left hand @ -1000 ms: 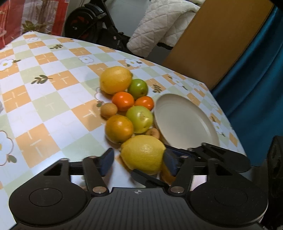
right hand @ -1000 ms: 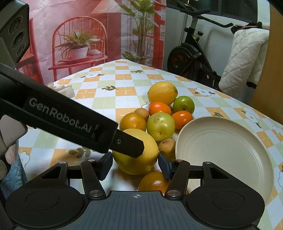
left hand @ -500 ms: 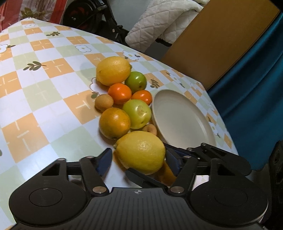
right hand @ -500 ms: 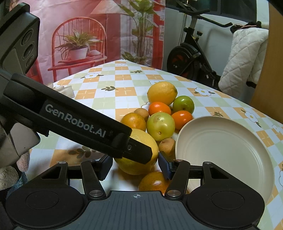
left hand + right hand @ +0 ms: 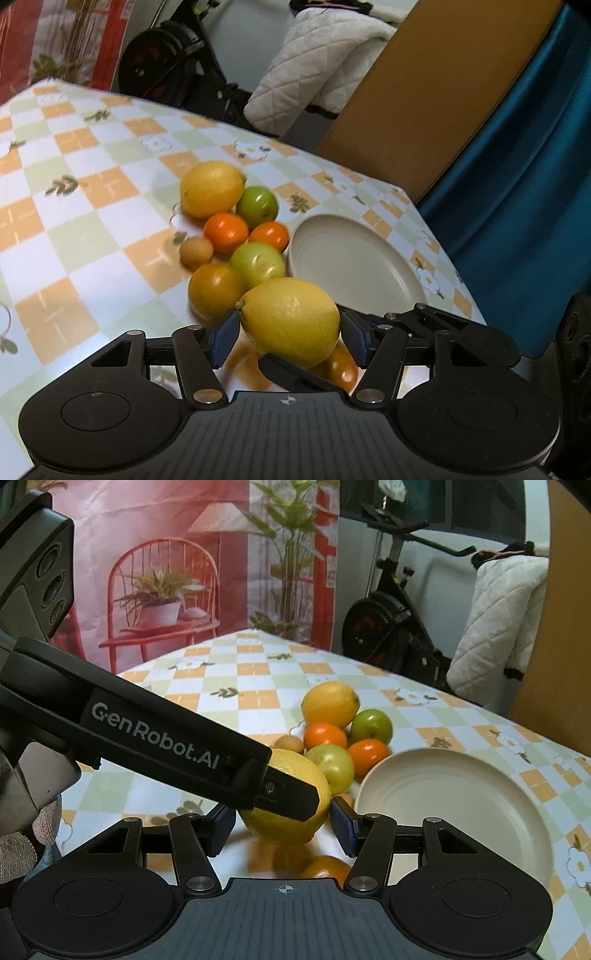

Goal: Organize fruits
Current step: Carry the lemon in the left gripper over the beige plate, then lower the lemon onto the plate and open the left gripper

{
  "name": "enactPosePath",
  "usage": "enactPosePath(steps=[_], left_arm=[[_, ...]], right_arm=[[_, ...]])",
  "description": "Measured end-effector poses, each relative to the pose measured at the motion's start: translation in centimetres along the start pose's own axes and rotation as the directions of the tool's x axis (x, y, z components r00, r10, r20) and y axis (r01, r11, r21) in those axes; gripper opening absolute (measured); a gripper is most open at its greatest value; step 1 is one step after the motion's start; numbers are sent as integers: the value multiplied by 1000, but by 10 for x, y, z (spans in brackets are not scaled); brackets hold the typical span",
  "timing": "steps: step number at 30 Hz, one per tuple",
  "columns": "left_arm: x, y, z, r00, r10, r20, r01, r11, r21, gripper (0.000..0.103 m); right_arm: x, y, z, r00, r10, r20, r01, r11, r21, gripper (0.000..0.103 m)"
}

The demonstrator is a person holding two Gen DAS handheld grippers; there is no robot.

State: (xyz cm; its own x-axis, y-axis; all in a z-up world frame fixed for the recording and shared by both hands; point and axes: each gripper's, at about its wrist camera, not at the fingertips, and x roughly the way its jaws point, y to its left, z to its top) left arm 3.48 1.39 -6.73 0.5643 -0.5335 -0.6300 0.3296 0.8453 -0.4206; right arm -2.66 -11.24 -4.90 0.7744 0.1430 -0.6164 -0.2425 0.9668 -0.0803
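Left gripper (image 5: 289, 338): jaws have just been closing, blue pads now clamped on both ends of the near lemon (image 5: 290, 321), an oval with pebbled yellow rind, lifted clear of the cloth. Right gripper (image 5: 283, 821): spread, nothing in it, parked low just behind that lemon; a smooth orange (image 5: 327, 867) sits partly hidden under it.

Remaining fruit is bunched on the checkered glossy tablecloth (image 5: 92, 236): second lemon (image 5: 211, 189) at the far end, two green apples (image 5: 257, 260), two small glossy tangerines (image 5: 225, 232), a dull brown round fruit (image 5: 195, 252), another orange (image 5: 215, 290). Cream plate (image 5: 354, 258), round with a raised rim, empty, sits just beside the pile.

Behind: exercise bike (image 5: 395, 624), quilted white cover (image 5: 317, 77).
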Motion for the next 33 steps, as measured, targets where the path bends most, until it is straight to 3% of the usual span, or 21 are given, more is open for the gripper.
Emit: enactPosePath(steps=[16,33], left_arm=[[17,-30,21,1000,30,-4,-29,993,111,61],[90,-52,51,995,63,-74,-47,977,209,61]], right_arm=[[-5,-29,-1,998,-33,61,28,997,77,52],[31,-95,-8,996,-86,31,78,976,204,52]])
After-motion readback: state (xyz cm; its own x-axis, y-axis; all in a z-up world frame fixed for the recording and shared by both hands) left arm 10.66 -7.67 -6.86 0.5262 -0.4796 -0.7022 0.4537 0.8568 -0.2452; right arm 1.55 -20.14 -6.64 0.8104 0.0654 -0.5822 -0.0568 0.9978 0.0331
